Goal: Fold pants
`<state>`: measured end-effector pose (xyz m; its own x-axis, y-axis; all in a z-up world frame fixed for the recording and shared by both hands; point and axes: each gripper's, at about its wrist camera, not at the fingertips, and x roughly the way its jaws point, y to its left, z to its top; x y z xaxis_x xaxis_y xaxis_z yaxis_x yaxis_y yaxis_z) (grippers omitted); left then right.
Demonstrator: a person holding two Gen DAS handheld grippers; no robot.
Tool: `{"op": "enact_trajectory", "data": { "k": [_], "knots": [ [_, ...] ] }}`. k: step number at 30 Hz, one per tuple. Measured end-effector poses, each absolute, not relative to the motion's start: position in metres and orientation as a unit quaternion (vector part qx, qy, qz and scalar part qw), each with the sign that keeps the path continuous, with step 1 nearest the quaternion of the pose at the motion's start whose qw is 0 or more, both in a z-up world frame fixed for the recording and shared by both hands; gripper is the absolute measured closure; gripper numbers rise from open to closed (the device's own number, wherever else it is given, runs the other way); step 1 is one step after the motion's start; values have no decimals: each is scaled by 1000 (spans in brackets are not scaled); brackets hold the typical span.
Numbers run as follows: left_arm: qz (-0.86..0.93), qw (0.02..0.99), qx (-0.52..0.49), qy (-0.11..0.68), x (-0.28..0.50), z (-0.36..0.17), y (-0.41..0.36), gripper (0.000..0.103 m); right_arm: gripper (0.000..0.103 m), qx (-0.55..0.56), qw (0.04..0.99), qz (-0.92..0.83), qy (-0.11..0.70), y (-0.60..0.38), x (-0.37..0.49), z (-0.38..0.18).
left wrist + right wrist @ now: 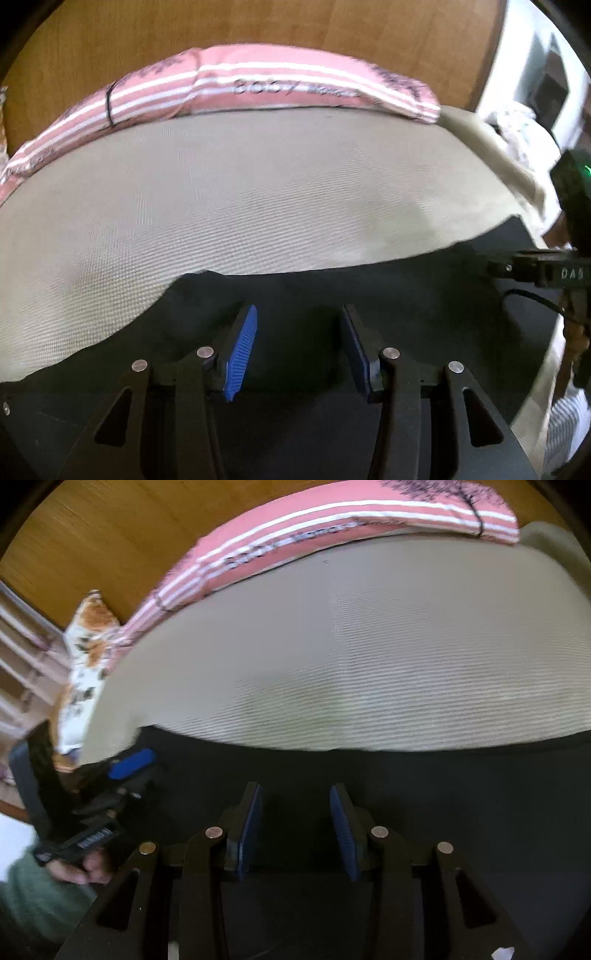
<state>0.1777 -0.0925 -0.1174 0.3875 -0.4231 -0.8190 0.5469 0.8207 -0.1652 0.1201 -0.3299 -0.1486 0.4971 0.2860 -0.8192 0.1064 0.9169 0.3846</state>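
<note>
Dark pants (388, 291) lie flat on a beige bed sheet (236, 192), filling the near part of both views (443, 794). My left gripper (299, 317) is open, its blue pads apart just above the dark cloth near its far edge. My right gripper (295, 797) is open too, low over the pants. The right gripper also shows at the right edge of the left wrist view (532, 269). The left gripper shows at the left of the right wrist view (129, 764), near the pants' left edge. Neither holds cloth.
A pink striped pillow (258, 85) lies along the far edge of the bed against a wooden headboard (258, 22). A floral pillow (88, 653) sits at the left in the right wrist view. White bedding (517, 133) lies at the right.
</note>
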Motion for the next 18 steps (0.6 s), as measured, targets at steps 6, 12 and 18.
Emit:
{"op": "enact_trajectory", "data": {
  "k": [6, 12, 18],
  "knots": [
    [-282, 836, 78, 465, 177, -119, -94, 55, 81, 234, 848, 30, 475, -350, 132, -157],
    [-278, 832, 83, 473, 157, -113, -81, 55, 68, 255, 855, 34, 451, -359, 111, -135],
    [-260, 833, 83, 482, 120, -113, -41, 53, 65, 254, 852, 13, 457, -366, 64, -132]
  ]
}}
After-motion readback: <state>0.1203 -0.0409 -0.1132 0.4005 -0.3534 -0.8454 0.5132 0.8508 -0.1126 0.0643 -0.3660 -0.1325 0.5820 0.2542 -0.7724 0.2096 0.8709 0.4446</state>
